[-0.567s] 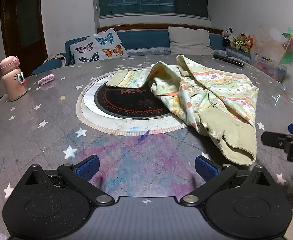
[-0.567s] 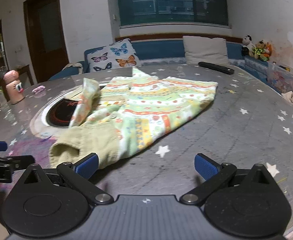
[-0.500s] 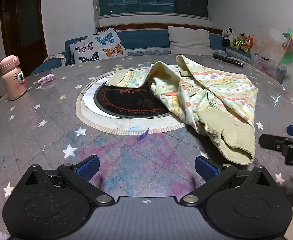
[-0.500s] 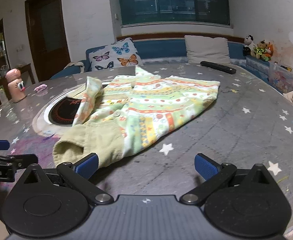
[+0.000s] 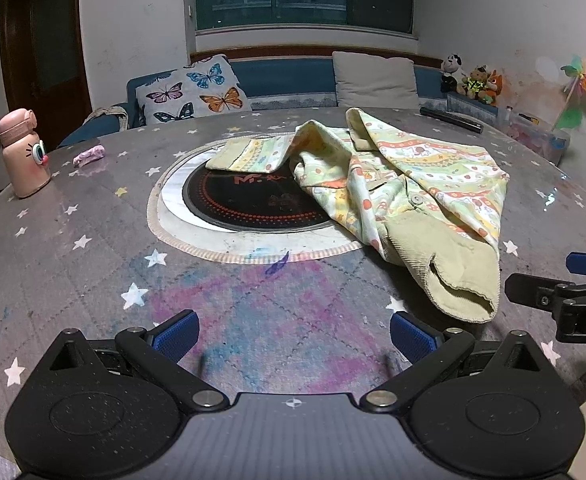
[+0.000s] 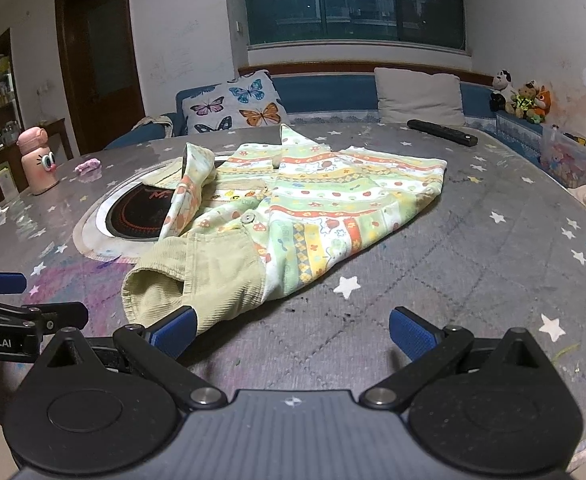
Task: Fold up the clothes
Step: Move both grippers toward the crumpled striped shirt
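Note:
A small patterned green and yellow child's garment lies crumpled on the round table, with a corduroy cuff towards me. It also shows in the right wrist view. My left gripper is open and empty, low over the table left of the cuff. My right gripper is open and empty, its left fingertip just in front of the corduroy cuff. Each gripper shows at the edge of the other's view: the right one, the left one.
A round black hotplate sits in the table's middle, partly under the garment. A pink bottle and a small pink item stand at the left. A black remote lies at the far right. A sofa with cushions is behind.
Both grippers have moved a little forward towards the garment. The cuff now lies closer to the right gripper's left finger. The garment has not moved.

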{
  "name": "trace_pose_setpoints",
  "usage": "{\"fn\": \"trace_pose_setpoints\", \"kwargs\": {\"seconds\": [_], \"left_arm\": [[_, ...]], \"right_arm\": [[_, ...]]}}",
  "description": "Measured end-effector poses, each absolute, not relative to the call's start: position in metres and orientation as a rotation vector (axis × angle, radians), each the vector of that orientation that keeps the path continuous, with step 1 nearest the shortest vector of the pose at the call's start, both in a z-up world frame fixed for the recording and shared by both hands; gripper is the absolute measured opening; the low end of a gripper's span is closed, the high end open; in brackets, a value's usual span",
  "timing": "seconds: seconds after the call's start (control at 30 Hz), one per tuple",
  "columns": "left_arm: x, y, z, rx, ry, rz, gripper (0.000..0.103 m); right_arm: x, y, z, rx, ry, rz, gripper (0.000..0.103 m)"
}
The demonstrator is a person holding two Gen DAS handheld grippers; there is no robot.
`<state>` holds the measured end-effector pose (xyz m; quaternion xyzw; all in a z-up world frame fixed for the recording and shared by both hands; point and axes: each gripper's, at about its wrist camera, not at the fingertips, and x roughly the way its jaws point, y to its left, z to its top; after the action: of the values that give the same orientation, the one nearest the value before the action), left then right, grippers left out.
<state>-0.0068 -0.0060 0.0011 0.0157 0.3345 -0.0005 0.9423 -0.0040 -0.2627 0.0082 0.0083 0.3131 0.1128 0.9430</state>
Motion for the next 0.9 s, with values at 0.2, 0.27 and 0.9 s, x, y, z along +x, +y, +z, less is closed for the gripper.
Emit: {"fn": "trace_pose_setpoints", "kwargs": {"seconds": [0.2, 0.27, 0.9], "left_arm": [[-0.005, -0.009, -0.002, 0.034, 0.694, 0.000, 0.103], [-0.006, -0.011, -0.003, 0.037, 0.697, -0.001, 0.103], [0.010, -0.013, -0.001, 0.036, 0.711, -0.013, 0.103]], "right_arm": [[-0.005, -0.259, 0.008, 0.002, 0.640, 0.233, 0.103], [-0.004, -0.258, 0.008, -0.004, 0.641, 0.231, 0.103], [0.002, -0.253, 0.009, -0.011, 0.645, 0.236, 0.103]]}}
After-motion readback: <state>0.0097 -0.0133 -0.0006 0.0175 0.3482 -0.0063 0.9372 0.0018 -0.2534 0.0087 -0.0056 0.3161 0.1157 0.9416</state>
